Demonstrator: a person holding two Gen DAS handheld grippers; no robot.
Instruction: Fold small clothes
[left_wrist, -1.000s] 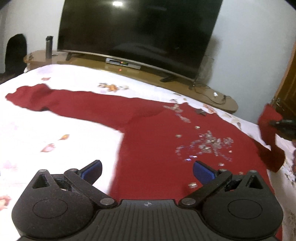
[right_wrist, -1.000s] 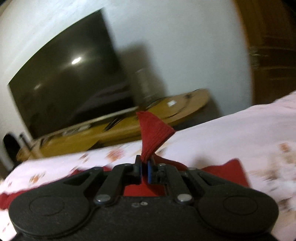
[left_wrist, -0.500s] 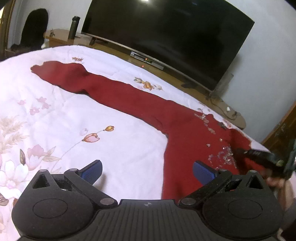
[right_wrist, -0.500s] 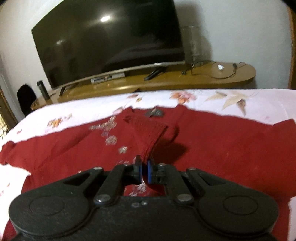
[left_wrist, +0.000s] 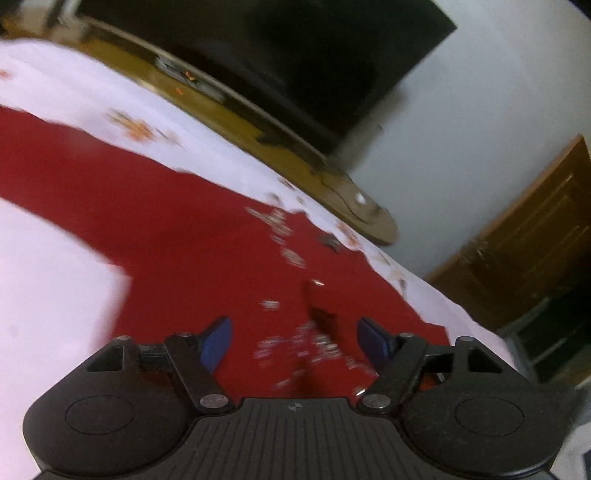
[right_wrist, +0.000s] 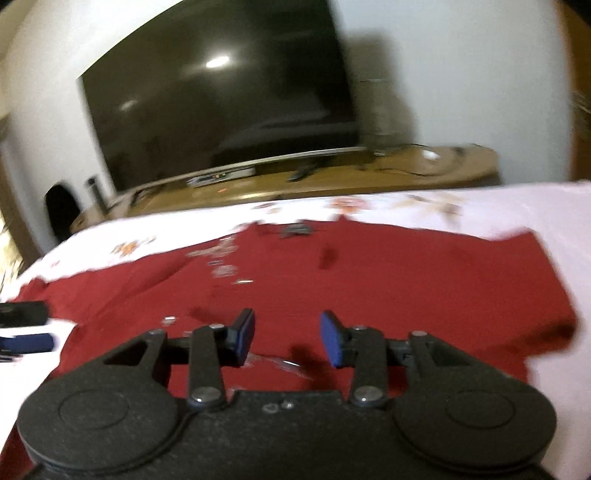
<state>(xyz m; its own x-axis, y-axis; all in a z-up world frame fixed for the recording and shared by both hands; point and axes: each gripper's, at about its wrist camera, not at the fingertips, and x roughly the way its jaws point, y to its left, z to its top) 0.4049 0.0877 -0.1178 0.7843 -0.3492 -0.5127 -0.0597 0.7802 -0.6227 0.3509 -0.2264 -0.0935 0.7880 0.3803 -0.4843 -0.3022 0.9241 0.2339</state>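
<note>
My left claw (left_wrist: 293, 338), its blue pads apart with jaws closing and nothing gripped between them, hovers over a red garment (left_wrist: 177, 236) spread flat on a white floral bedsheet (left_wrist: 48, 310). Blurred sequins (left_wrist: 295, 347) dot the cloth just ahead. Beyond the bed stand a wooden desk (left_wrist: 258, 136), a dark television (left_wrist: 295, 62) and a brown door (left_wrist: 532, 243).
</note>
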